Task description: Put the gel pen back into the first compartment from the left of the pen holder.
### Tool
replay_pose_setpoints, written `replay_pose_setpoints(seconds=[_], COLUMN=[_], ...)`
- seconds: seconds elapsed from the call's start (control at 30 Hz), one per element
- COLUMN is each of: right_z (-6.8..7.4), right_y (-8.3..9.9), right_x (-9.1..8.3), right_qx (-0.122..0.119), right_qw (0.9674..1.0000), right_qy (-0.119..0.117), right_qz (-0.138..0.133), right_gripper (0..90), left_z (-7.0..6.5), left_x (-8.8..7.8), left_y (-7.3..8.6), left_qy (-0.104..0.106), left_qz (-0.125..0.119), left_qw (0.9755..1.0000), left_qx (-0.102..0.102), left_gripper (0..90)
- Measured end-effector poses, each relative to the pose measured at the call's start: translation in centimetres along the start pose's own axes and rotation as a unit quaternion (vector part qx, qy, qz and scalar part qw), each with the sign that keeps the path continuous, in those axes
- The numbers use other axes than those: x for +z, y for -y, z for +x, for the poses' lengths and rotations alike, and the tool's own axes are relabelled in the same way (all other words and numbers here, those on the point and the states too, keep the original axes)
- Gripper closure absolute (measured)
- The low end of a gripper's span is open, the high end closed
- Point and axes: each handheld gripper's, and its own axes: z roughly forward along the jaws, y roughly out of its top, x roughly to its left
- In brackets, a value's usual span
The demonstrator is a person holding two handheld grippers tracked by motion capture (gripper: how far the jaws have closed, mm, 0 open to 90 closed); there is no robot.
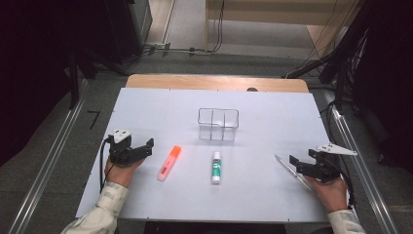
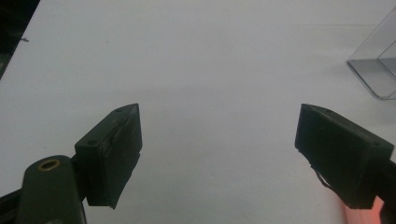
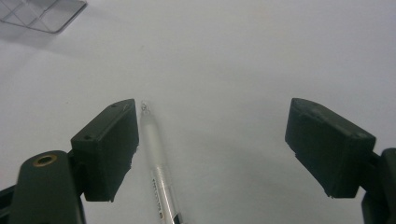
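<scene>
On the white table top [image 1: 263,105] lie an orange highlighter [image 1: 169,163], a white glue stick [image 1: 216,167] with a green label, and a clear pen [image 1: 291,170]. My left gripper [image 1: 148,147] rests at the left, just left of the highlighter, held by a hand. Its jaws stand wide apart over bare table in the left gripper view, so that gripper [image 2: 219,154] is open; the highlighter [image 2: 364,215] peeks out at the bottom right. My right gripper [image 1: 301,165] sits at the right above the pen. That gripper [image 3: 212,144] is open, with the pen [image 3: 156,161] lying beside its left jaw.
A clear plastic box [image 1: 218,124] with compartments stands at the table's middle back; its corner [image 2: 378,65] shows at the left gripper view's right edge. Beyond the table are a wooden edge [image 1: 216,82], floor cables and dark equipment.
</scene>
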Motion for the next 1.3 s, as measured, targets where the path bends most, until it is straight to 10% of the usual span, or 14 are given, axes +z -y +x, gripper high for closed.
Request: replay_pose_setpoints(seconds=[1.3], right_z=[1.6], right_y=[0.2], right_x=[1.9], right_qx=[-0.041], right_qw=[0.9979], right_qy=[-0.037], right_qz=[0.035], right_gripper=[37.0], left_z=[0.1], left_x=[0.2], left_y=[0.1], left_qy=[0.006], left_qz=[0.007], left_qw=[0.9999], left_qx=[-0.012], left_gripper=[15.3])
